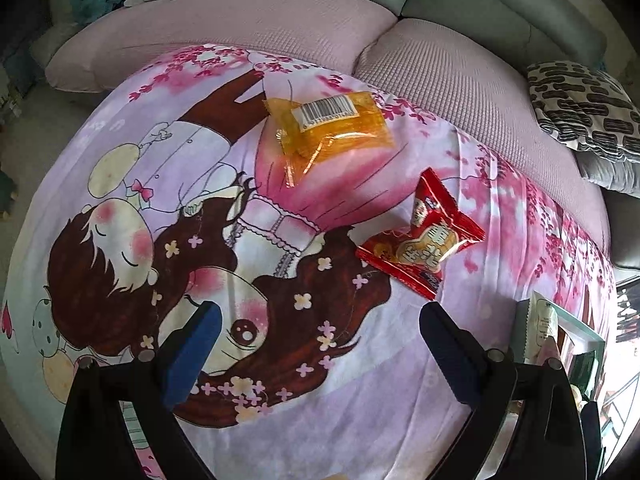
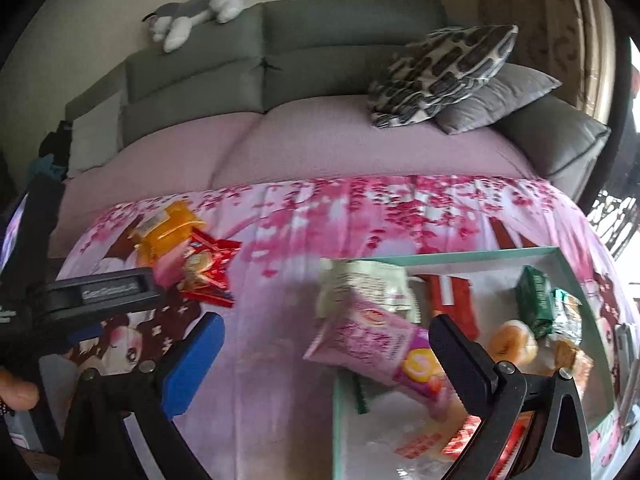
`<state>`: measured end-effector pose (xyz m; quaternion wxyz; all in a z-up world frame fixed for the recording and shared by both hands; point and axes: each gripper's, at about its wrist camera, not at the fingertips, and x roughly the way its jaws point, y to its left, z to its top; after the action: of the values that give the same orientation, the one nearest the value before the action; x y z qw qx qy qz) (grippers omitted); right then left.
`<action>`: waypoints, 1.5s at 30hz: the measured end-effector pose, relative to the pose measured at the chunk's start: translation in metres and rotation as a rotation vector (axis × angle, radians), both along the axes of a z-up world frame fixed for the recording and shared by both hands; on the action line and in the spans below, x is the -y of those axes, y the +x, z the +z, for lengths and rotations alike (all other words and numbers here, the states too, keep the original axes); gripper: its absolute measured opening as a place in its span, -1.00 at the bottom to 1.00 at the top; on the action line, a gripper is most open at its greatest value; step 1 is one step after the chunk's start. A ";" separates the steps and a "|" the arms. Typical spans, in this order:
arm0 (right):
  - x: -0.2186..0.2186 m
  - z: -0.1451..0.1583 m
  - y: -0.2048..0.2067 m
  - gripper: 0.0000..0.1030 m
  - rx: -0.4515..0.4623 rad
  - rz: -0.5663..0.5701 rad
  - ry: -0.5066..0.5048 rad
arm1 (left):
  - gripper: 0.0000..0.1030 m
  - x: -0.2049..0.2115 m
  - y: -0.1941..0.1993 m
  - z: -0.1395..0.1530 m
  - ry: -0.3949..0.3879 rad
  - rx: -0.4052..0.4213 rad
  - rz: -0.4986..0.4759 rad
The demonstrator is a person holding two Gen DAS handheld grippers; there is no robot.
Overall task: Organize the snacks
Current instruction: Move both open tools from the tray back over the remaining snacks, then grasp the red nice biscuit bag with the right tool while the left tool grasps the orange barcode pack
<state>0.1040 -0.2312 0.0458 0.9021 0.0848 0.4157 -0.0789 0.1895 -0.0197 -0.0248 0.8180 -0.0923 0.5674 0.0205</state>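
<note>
An orange packet (image 1: 326, 128) with a barcode and a red packet (image 1: 424, 236) lie on the cartoon-print cloth (image 1: 280, 400). My left gripper (image 1: 320, 316) hovers open just short of the red packet, holding nothing. In the right wrist view, a pink packet (image 2: 376, 348) leans blurred over the left rim of a teal box (image 2: 440, 254). It sits between the wide-open fingers of my right gripper (image 2: 326, 326). The box holds several snacks, among them a green packet (image 2: 534, 300) and a round bun (image 2: 514, 344). The orange packet (image 2: 168, 228) and red packet (image 2: 208, 268) show at the left.
The cloth covers a pink sofa seat (image 2: 320, 140) backed by grey cushions. A patterned pillow (image 2: 440, 72) and a plush toy (image 2: 196, 8) sit behind. One left gripper finger (image 2: 112, 286) and a hand (image 2: 16, 392) are at the left edge. The teal box (image 1: 580, 340) is at right.
</note>
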 end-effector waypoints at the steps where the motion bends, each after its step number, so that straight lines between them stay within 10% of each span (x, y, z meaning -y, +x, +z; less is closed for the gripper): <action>1: -0.003 -0.001 0.001 1.00 0.000 0.009 0.008 | 0.93 -0.001 0.001 0.000 0.003 0.001 0.002; 21: -0.040 -0.025 0.046 1.00 -0.017 0.099 0.209 | 0.93 -0.042 0.043 0.003 0.001 0.037 -0.053; 33: -0.059 -0.064 0.109 0.91 -0.128 0.075 0.289 | 0.92 -0.028 0.111 0.008 0.189 0.085 -0.339; 45: -0.063 -0.087 0.147 0.46 -0.192 0.043 0.277 | 0.66 -0.001 0.142 -0.029 0.191 0.051 -0.493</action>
<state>0.2514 -0.1681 -0.0409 0.8394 0.1916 0.5085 -0.0091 0.3317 -0.0191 -0.0535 0.8174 0.1260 0.5472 -0.1284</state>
